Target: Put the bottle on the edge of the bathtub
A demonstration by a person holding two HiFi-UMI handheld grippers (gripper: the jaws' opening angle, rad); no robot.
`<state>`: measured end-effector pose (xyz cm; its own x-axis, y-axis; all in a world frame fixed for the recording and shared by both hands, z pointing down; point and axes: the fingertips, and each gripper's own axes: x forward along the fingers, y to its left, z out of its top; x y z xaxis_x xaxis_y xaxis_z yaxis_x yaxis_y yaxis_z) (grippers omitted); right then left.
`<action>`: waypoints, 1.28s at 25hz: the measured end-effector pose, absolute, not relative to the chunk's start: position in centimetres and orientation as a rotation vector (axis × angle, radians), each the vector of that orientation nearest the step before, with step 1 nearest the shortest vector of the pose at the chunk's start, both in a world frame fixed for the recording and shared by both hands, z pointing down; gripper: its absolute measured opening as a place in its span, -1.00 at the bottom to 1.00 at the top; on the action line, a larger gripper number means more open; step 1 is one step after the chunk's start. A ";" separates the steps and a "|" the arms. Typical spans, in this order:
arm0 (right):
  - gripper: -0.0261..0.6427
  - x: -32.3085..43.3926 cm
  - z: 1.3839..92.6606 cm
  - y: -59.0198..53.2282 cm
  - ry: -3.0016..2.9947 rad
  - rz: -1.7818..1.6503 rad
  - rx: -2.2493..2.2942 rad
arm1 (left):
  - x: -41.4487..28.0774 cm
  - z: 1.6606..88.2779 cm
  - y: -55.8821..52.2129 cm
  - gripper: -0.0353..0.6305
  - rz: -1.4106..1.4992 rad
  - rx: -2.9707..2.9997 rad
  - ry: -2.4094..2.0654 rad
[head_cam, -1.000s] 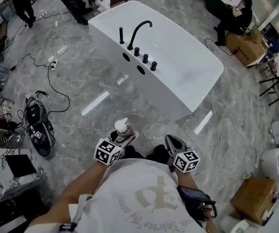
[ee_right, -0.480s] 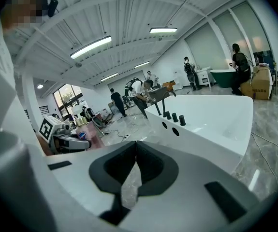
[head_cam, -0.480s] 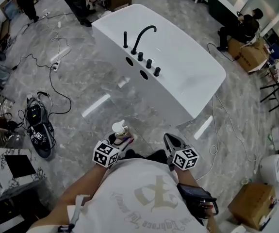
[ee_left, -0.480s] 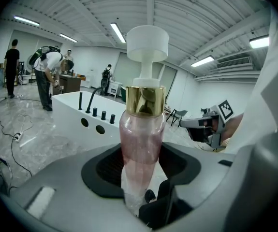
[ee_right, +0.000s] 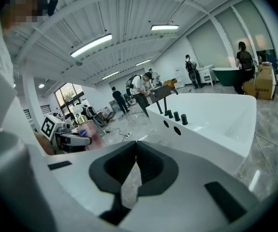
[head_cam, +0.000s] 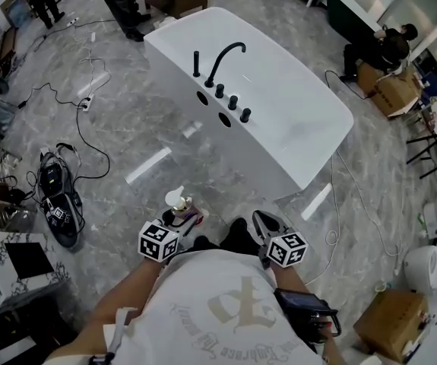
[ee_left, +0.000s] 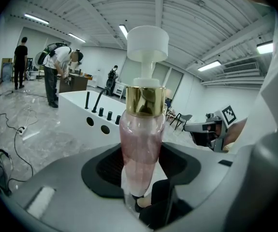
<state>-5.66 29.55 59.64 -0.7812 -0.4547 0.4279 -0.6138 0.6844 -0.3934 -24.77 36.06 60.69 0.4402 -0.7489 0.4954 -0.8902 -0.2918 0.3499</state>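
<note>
My left gripper's jaws clamped the bottle; the right gripper's were clenched, empty. The bathtub stood well apart, so placement on its edge remained.

Head view looks steeply down from above; both gripper views look low and forward. All share the bathtub.

I see the bottle of clear pinkish plastic with a shiny gold collar; the bathtub is glossy white, the floor polished grey stone.
</note>
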 end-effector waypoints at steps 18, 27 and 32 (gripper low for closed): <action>-0.90 -5.8 62.4 22.4 -2.602 0.873 0.759 | -21.5 60.6 29.0 -0.24 0.385 2.097 -1.333; -0.90 -5.0 62.4 16.3 -2.601 0.898 0.739 | -19.4 59.3 22.1 -0.24 0.406 2.142 -1.312; -0.90 -5.1 62.3 12.9 -2.614 0.908 0.712 | -19.1 59.1 18.9 -0.24 0.420 2.125 -1.331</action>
<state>-5.09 12.88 62.31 -0.8380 -0.3576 0.4122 -0.5361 0.6804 -0.4996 -19.13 18.91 59.10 0.4497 -0.7058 0.5474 -0.8922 -0.3254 0.3134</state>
